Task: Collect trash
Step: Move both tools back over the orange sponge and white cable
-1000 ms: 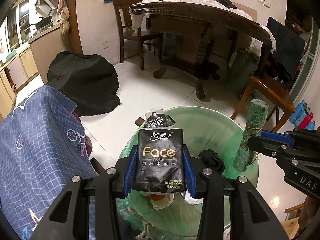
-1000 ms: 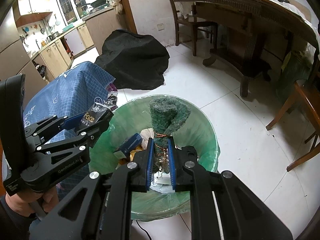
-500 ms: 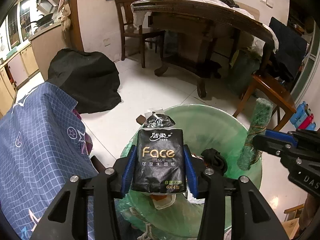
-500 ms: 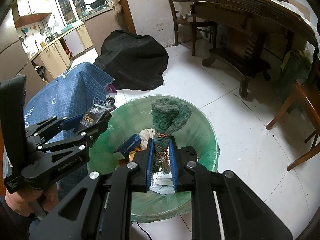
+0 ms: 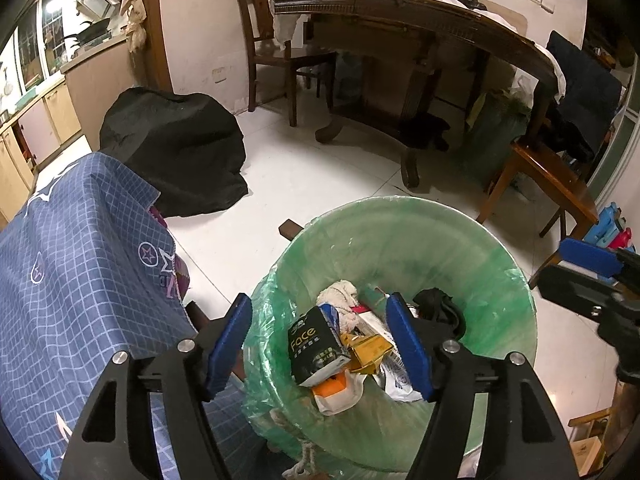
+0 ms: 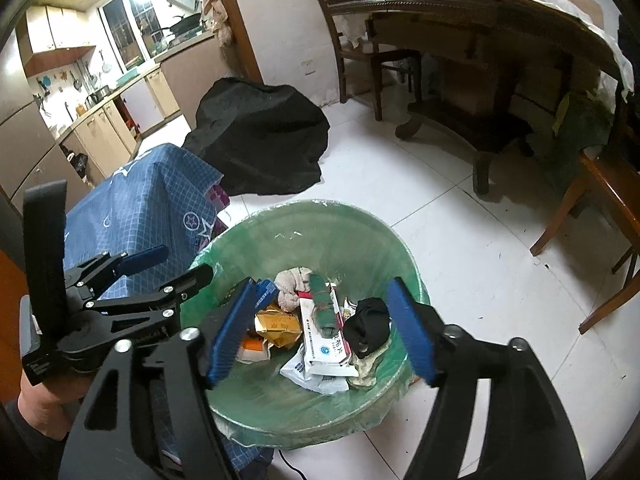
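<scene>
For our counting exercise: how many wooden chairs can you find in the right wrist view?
2. One dark wooden chair stands at the table's far end by the wall; one lighter brown chair sits at the right edge, partly cut off. Others may be hidden.

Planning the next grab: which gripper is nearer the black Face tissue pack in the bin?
Left. The left gripper hangs open directly over the Face tissue pack, which shows between its fingers; the right gripper is open over the bin's middle, beside it.
</scene>
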